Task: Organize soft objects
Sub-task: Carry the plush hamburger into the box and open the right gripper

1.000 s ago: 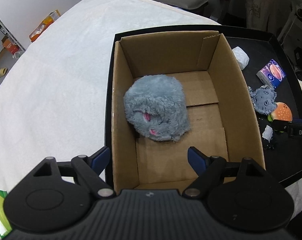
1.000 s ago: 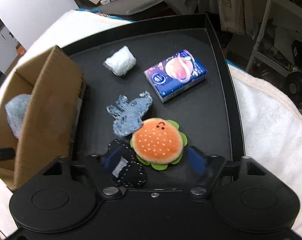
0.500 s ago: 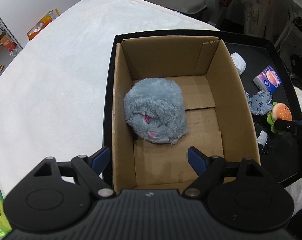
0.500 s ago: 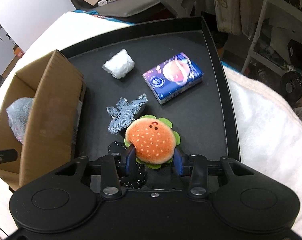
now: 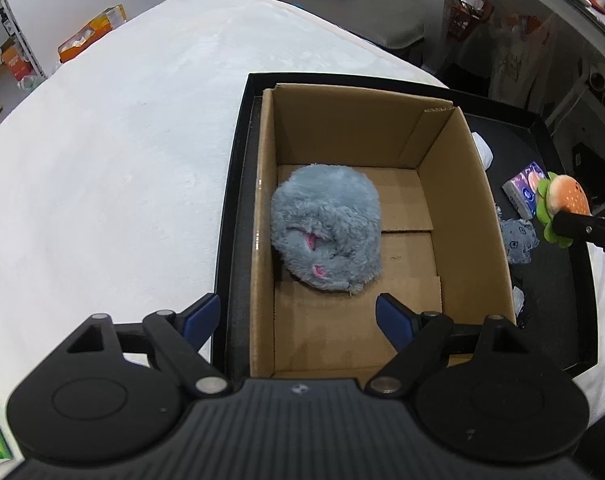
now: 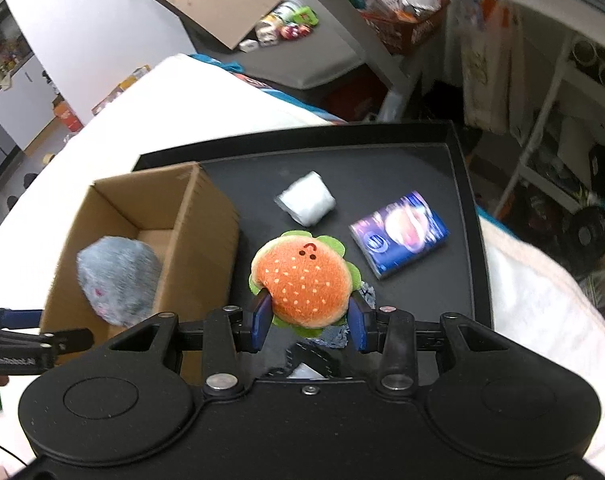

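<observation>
Right wrist view: my right gripper (image 6: 308, 322) is clamped on the burger plush (image 6: 302, 280) at frame centre, pads squeezing its lower half, lifted clear of the black tray (image 6: 468, 216). Jaws have just been closing, with the plush between them. The cardboard box (image 6: 198, 248) sits centre-left, grey fuzzy plush (image 6: 116, 280) already inside.

Risks I see: the grip is low on a squashy round toy, so it may squirt out or roll during the carry. Swinging left too low would clip the box's near wall and shove it. My left gripper (image 5: 298, 318) hangs wide open and empty over the box's lower edge in the left wrist view, so the two grippers could collide. The denim plush (image 5: 518, 238) and tissue pack (image 6: 400, 236) remain on the tray.
</observation>
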A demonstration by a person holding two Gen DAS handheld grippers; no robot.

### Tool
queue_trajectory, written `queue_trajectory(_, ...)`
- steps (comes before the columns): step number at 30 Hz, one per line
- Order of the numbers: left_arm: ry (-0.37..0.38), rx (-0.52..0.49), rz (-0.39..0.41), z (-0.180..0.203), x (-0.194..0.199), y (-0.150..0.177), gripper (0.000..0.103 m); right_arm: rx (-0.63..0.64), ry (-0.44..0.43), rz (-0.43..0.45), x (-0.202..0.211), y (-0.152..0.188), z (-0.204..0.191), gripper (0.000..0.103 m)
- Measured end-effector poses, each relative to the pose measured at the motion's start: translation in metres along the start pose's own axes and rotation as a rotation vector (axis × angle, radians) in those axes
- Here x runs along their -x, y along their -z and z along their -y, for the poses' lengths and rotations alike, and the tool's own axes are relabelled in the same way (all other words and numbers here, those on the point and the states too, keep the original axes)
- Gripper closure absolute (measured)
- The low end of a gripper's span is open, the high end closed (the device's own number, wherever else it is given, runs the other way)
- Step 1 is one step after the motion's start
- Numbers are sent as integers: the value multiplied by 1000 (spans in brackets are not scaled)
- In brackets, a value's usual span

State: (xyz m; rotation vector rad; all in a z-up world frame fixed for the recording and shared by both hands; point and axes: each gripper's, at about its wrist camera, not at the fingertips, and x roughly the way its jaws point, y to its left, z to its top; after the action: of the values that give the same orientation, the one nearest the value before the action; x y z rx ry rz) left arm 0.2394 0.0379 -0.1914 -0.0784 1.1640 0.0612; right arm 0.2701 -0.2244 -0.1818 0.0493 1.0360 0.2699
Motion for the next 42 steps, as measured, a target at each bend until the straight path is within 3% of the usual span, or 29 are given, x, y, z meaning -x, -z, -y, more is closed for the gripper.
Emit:
queue_trajectory(12,50,50,28,-20,1,1,20,77,-4,17,7,-21,-44,64)
queue_trajectory(18,80,73,36,-30,-2,2,26,117,-10,25,7,-32,-66,64)
queue_trajectory(32,140,153,26,-51,-15,4,73,241,-52,5,-11,-50,-125,64)
queue_trajectory(42,177,169,14,-59,-21,6,86,290,-71,-21,-27,-52,-155,64)
